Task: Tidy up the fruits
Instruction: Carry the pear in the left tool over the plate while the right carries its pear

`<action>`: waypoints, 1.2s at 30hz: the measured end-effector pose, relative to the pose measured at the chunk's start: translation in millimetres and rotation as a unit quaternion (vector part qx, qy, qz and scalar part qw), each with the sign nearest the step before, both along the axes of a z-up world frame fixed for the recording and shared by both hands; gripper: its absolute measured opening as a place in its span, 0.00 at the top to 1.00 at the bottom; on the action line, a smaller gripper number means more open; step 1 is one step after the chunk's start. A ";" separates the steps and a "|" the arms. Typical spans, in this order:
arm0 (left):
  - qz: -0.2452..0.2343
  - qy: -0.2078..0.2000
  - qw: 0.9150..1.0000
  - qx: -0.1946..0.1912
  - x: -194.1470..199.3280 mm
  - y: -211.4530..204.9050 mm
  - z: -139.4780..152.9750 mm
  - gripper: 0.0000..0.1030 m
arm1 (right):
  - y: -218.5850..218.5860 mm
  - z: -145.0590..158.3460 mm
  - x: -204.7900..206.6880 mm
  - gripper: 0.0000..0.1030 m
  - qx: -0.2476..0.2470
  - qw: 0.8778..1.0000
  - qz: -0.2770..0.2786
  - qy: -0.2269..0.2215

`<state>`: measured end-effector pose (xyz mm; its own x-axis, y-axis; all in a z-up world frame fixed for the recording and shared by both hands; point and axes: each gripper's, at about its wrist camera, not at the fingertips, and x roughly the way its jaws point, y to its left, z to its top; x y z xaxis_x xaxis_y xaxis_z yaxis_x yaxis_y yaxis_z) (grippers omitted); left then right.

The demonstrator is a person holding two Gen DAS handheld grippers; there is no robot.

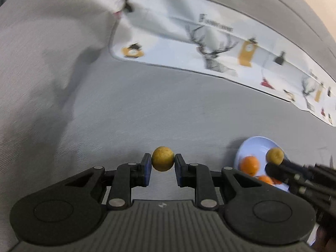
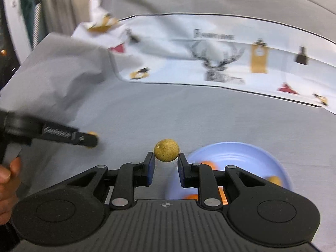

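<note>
Left wrist view: we are gripping a small round yellow-brown fruit (image 1: 163, 161) between the blue pads of the left tongs (image 1: 163, 163), narrowed onto it above the grey bed sheet (image 1: 147, 109). Being round, it shows no long axis. Our right tongs (image 2: 166, 162) are pinching a second yellow-brown fruit (image 2: 166, 150) at its sides, tilting downward beside the blue plate (image 2: 241, 153), where oranges (image 1: 250, 164) are lying. A hand (image 2: 7, 180) is showing at the right view's left edge.
</note>
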<state>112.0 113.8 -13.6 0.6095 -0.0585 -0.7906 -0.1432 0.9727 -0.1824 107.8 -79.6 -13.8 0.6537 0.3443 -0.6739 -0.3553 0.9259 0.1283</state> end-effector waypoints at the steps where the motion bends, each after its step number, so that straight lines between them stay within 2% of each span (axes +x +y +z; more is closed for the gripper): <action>1: -0.011 -0.007 1.000 0.002 0.2 -8.1 2.5 0.75 | -10.8 2.5 0.5 0.76 0.005 1.000 -0.010 0.000; 5: -0.061 -0.038 0.997 0.015 -0.6 -44.4 11.3 0.75 | -53.9 6.6 6.9 0.76 0.018 0.998 -0.059 0.007; 9: -0.120 -0.065 0.991 0.000 0.5 -84.5 14.8 0.75 | -95.0 2.3 15.4 0.76 0.041 0.992 -0.110 0.036; 13: -0.155 -0.071 0.985 -0.004 10.3 -119.2 6.7 0.75 | -116.5 -7.6 18.3 0.76 0.048 0.987 -0.138 0.069; 20: -0.184 -0.069 0.980 0.012 27.6 -156.8 -8.1 0.75 | -126.8 -25.6 19.4 0.76 0.018 0.985 -0.133 0.109; 36: -0.210 -0.062 0.975 0.031 41.2 -180.3 -22.3 0.75 | -126.0 -36.6 20.8 0.76 0.006 0.984 -0.123 0.133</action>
